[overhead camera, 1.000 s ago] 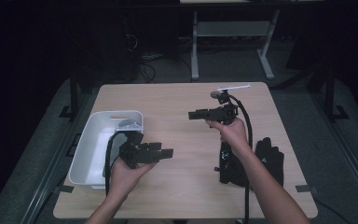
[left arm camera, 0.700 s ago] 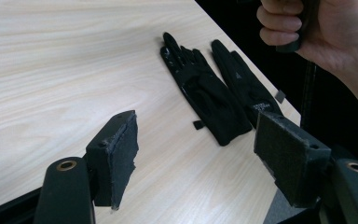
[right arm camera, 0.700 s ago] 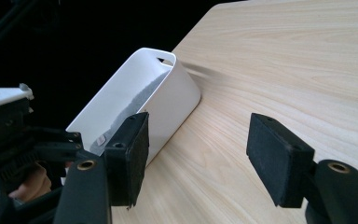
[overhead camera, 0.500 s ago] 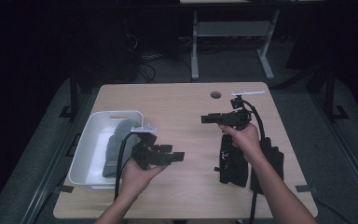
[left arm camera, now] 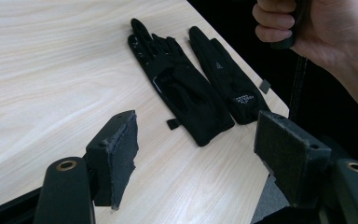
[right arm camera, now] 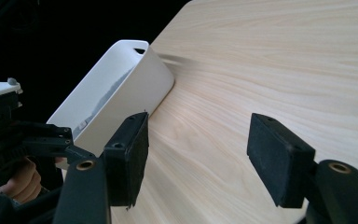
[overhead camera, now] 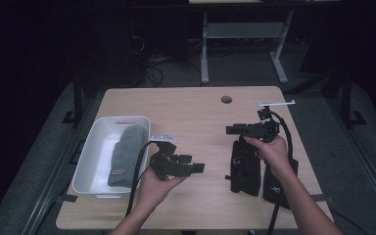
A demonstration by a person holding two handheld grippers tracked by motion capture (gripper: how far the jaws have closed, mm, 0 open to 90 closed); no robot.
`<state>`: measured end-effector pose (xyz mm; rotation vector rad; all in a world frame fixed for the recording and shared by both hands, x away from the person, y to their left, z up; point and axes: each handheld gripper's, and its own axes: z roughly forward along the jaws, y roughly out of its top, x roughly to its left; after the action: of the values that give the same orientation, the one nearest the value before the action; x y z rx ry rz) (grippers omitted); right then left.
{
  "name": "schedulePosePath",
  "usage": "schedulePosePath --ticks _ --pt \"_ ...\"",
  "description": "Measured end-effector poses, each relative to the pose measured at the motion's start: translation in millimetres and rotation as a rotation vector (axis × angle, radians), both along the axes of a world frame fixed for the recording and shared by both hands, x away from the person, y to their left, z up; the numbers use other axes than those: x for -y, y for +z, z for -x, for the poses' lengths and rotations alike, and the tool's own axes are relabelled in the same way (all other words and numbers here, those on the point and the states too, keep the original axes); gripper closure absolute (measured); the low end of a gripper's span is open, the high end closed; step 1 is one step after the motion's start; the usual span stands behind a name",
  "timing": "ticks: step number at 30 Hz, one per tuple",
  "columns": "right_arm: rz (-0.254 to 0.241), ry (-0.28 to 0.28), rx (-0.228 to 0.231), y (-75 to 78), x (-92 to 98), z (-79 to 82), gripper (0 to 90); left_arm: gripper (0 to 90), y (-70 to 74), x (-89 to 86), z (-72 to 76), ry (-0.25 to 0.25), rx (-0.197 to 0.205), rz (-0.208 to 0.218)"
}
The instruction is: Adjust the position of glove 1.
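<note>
One grey mitten (overhead camera: 125,154) lay in the white tub (overhead camera: 94,155); two black gloves (left arm camera: 186,91) waited on the surface (overhead camera: 186,112); both claws, left (overhead camera: 196,168) and right (overhead camera: 231,129), stood open, holding nothing.

Dark room; grey floor (overhead camera: 323,98); white-legged bench (overhead camera: 245,34) behind; cables (overhead camera: 161,73) on floor.

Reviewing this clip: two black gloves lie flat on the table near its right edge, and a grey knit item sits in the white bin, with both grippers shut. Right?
Not quite. Both grippers are open and empty: each gripper view shows its own, left gripper and right gripper. The black gloves and the grey knit item in the white bin are right.
</note>
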<state>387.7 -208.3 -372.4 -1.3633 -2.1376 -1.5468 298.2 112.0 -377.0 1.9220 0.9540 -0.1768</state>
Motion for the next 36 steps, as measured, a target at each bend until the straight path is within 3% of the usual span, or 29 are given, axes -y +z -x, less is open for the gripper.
schedulePosePath --ticks 13,26,36 --pt "0.016 -0.031 -0.009 -10.2 28.6 13.2 38.7 29.7 -5.2 25.2 -4.5 -0.037 -0.012 0.000" --pt "0.041 -0.099 -0.046 -32.5 73.2 35.0 38.9 29.7 -15.7 55.4 -4.6 -0.089 -0.029 -0.007" --pt "0.058 -0.142 -0.058 -48.6 100.9 50.2 39.1 29.5 -22.3 69.2 -2.5 -0.118 -0.045 -0.010"
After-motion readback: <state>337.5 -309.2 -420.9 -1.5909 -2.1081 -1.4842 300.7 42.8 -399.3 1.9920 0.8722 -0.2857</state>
